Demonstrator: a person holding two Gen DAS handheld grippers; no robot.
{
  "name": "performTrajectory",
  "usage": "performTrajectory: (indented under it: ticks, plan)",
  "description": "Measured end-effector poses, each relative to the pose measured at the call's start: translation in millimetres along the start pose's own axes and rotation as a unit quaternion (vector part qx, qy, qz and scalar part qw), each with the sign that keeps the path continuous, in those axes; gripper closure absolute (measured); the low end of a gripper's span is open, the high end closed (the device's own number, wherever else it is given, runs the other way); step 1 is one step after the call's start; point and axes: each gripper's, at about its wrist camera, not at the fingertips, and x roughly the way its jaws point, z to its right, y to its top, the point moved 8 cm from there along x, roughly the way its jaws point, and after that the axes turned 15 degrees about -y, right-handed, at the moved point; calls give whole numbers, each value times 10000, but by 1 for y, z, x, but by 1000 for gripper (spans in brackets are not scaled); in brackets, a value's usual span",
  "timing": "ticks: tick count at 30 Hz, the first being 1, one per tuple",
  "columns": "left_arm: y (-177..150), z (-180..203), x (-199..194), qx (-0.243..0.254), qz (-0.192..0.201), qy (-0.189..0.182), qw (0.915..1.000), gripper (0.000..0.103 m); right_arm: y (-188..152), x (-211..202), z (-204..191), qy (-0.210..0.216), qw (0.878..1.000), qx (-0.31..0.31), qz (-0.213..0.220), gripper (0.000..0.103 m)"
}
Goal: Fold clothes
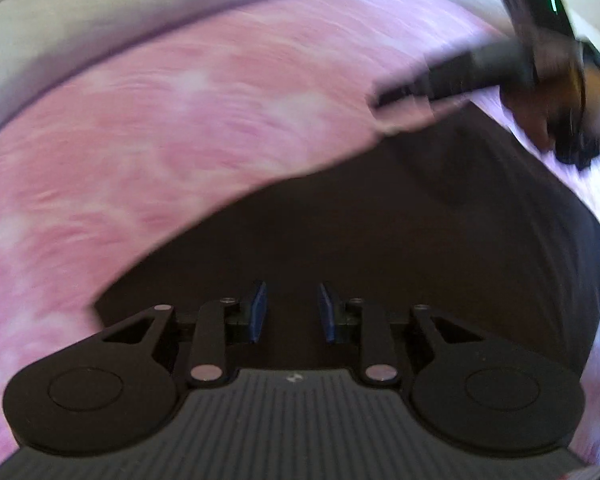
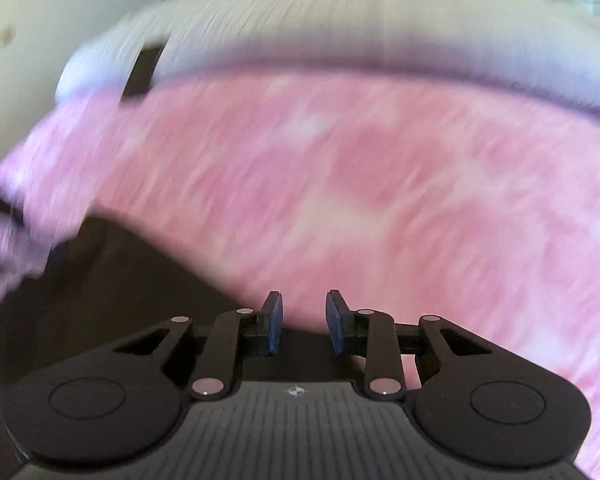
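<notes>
A: Where is the garment?

B: The dark garment lies flat on the pink bedspread, well in from the bed's far edge, where a grey pillow sits. Both views are blurred.

A: And the 2 grippers?

B: The left gripper tilts steeply down over the cloth, its blue pads parted with nothing pinched between them. The right gripper hangs at the garment's edge, jaws also spread and empty. In the left view it shows beyond the cloth's far corner, held in a hand.

A: How should this step go?

B: I judge both are moving to a fresh hold. Each should settle on an edge corner, pinch only the top layer, and lift together so the fold stays straight. Grabbing the bedspread too would drag it.
</notes>
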Motion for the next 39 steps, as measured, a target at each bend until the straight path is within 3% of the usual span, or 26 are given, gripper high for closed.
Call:
performTrajectory:
  ticks: [3,6,7,8,10,12,13,14,16,19,21,27,30,34,37,39]
  plan:
    - [13,-9,28,-260,-17,-43,9997,79,-1,-28,24,-84,9996,219,164,72]
    - [23,-39,38,-680,174,-160,9974,82,-46,-55,49,-119,9997,201,-89,71]
    - [26,-47,35,-843,255,-229,9959,88,-67,-60,61,-80,9994,164,-278,72]
    - [26,-55,31,-914,293,-191,9952,93,-89,-63,74,-84,9988,92,-475,72]
    - [25,-68,17,-974,320,-45,9947,92,-126,-66,107,-350,9960,115,-819,73]
    - [18,-78,-5,-967,213,382,9943,84,-153,-74,148,-651,9920,522,-943,82]
    - [14,-82,-16,-970,164,576,9935,79,-161,-80,163,-812,9895,695,-972,78]
    - [9,-85,-28,-1008,137,674,9925,78,-166,-86,176,-1033,9859,848,-1007,59]
    - [-5,-82,-53,-1137,105,824,9900,77,-170,-104,191,-1272,9805,1112,-999,62]
    - [-27,-66,-87,-1411,170,923,9855,68,-169,-132,183,-917,9830,1340,-854,62]
    - [-47,-49,-99,-1680,221,899,9814,64,-167,-140,165,-298,9914,975,-818,62]
    - [-112,-7,-92,-2144,-182,1039,9710,62,-177,-102,149,79,9864,1064,-1249,62]
    - [-130,6,-94,-1926,-565,1260,9715,61,-178,-98,155,-361,9901,566,-1234,63]
    - [-140,11,-122,-1312,-687,1556,9767,51,-170,-127,156,-611,9937,171,-921,62]
    - [-145,19,-136,-522,-815,1679,9810,42,-163,-162,121,-350,9973,-168,-630,62]
    - [-150,28,-141,320,-938,1642,9814,40,-167,-188,80,-94,9979,-437,-469,62]
